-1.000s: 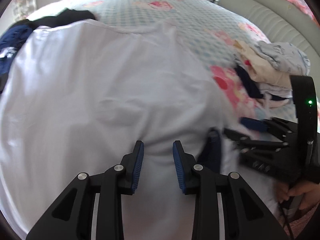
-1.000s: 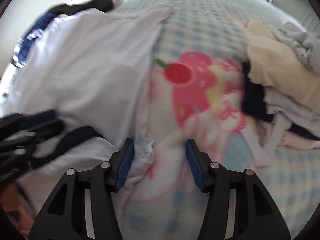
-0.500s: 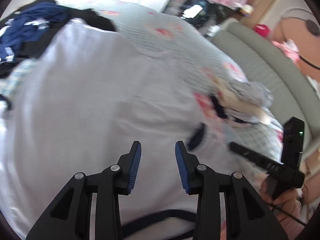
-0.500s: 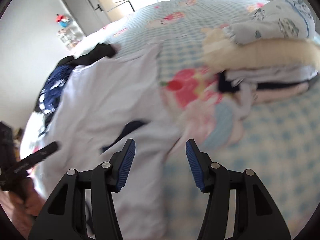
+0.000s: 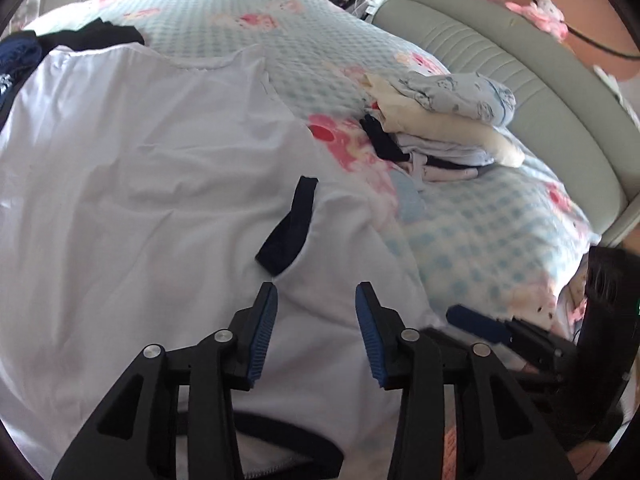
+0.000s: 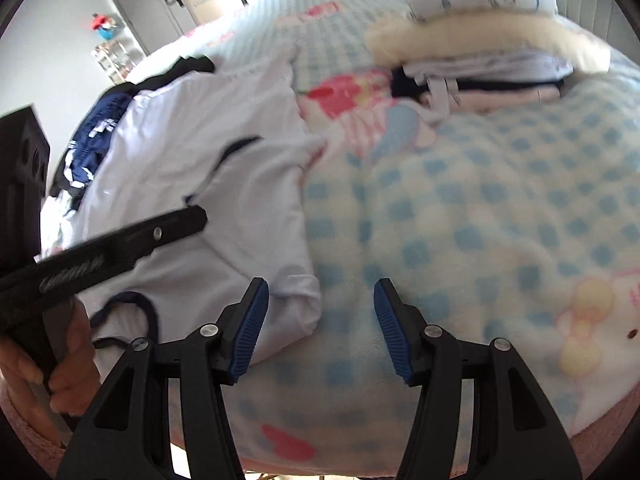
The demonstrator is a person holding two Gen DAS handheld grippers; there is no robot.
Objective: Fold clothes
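White shirt (image 5: 152, 184) lies spread over the bed (image 5: 500, 216), filling the frame's left. Thin and limp, I judge; I'd pinch its lower-right hem. My left tongs (image 5: 316, 320) and right tongs (image 6: 320, 320) gape, empty.

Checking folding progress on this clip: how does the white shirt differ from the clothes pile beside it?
The white shirt lies spread out in one flat layer; the clothes pile is several garments stacked up. The shirt is white with dark trim; the pile mixes cream, pale blue print and dark pieces. The shirt lies under the open left gripper; the pile sits apart, nearer the headboard. Both rest on the checked blanket.
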